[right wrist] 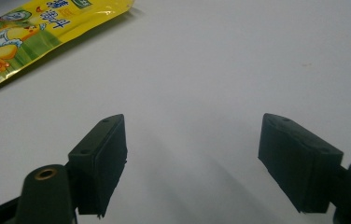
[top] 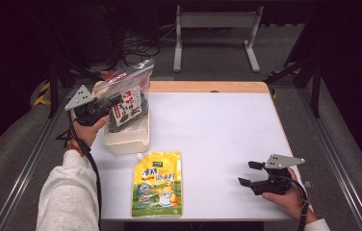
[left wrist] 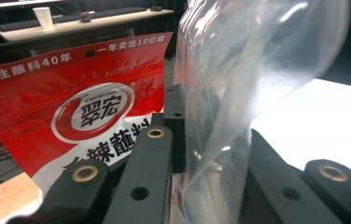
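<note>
Presently the left gripper (top: pixel 103 109) is clenched on the clear bag (top: pixel 132 86), directly above the white bin (top: pixel 127 139) at far left. The right gripper (top: pixel 251 173) rests released, near right, well apart.

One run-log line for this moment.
left gripper: shut on clear bag, above white bin | right gripper: open, idle on table | yellow pouch: flat on table

Black grippers (top: pixel 249 173); white sleeves (top: pixel 68 192)

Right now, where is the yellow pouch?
In the high view the yellow pouch lies flat at the table's near edge, left of centre, just before the cream tub.
</note>
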{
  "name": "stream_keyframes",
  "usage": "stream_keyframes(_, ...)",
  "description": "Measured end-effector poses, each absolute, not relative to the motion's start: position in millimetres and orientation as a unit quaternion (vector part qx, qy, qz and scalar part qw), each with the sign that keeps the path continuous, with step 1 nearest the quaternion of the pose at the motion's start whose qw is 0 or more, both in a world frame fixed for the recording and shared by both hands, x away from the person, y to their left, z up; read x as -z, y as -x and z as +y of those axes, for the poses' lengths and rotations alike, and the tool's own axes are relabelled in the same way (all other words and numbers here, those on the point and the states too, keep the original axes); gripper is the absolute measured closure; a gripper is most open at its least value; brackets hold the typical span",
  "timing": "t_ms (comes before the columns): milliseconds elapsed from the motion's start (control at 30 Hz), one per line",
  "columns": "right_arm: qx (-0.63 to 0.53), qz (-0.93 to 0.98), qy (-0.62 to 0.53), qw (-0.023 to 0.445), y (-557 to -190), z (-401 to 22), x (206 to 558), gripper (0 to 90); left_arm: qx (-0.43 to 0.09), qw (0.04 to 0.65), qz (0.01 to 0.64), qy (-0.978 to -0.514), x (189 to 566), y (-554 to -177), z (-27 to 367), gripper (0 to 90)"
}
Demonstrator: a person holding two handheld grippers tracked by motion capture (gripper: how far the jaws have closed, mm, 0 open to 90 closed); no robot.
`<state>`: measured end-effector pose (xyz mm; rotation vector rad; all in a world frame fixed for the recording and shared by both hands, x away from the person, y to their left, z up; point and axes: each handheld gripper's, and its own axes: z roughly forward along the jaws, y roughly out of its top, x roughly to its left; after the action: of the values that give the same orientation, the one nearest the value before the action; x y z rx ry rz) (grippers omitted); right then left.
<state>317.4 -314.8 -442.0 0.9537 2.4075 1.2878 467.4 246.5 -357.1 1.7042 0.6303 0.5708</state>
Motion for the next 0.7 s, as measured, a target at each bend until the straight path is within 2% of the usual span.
stream_keyframes(100,-0.443,0.826,-0.327,0.124,-318.0,-314.7,441.8,23.1,-0.247,0.571,0.261,-0.738,356.2,-466.2,241.6,84.6)
stream_keyframes(267,-0.443,0.826,-0.325,0.125,-317.9,-313.9,441.0,23.2,-0.248,0.58,0.278,-0.725,360.6,-467.5,246.6,84.6)
stream_keyframes(700,-0.444,0.826,-0.324,0.125,-317.3,-314.6,440.1,23.2,-0.241,0.591,0.273,-0.72,366.0,-466.6,246.0,84.3)
